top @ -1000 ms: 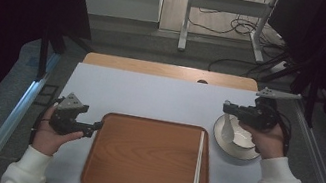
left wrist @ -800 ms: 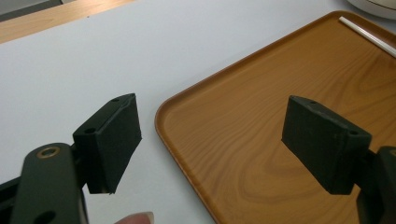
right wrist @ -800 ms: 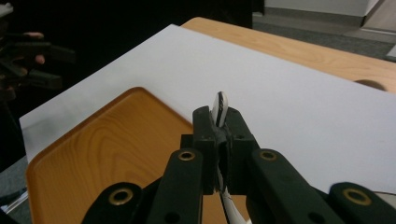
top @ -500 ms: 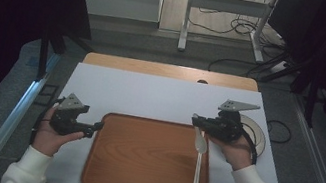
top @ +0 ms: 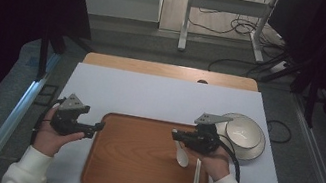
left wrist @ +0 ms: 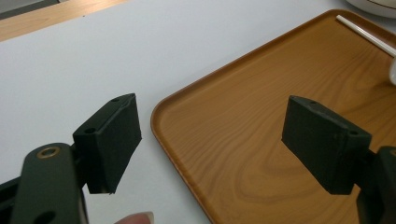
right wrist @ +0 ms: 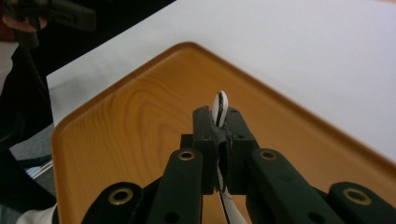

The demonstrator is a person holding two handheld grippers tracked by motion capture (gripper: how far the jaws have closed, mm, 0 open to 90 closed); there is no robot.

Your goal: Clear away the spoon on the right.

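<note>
A wooden tray (top: 139, 158) lies on the white table mat. Over the tray's right part my right gripper (top: 176, 135) is shut on the handle of a white spoon (top: 181, 156), whose bowl hangs low towards the wood; whether it touches I cannot tell. In the right gripper view the spoon's handle end (right wrist: 220, 106) sticks up from between the closed jaws of that gripper (right wrist: 219, 125). My left gripper (top: 97, 127) rests at the tray's left edge, open with nothing between its pads (left wrist: 112, 140); the tray's corner (left wrist: 196, 121) lies below the left gripper (left wrist: 217, 140).
White chopsticks (top: 195, 179) lie along the tray's right side, their tip (left wrist: 364, 31) showing in the left gripper view. A white bowl on a plate (top: 244, 133) stands right of the tray. The bare wooden table edge (top: 169, 71) runs along the back.
My right gripper has moved left and down from the bowl to above the tray's right part, carrying the spoon. The left gripper has stayed in place.
</note>
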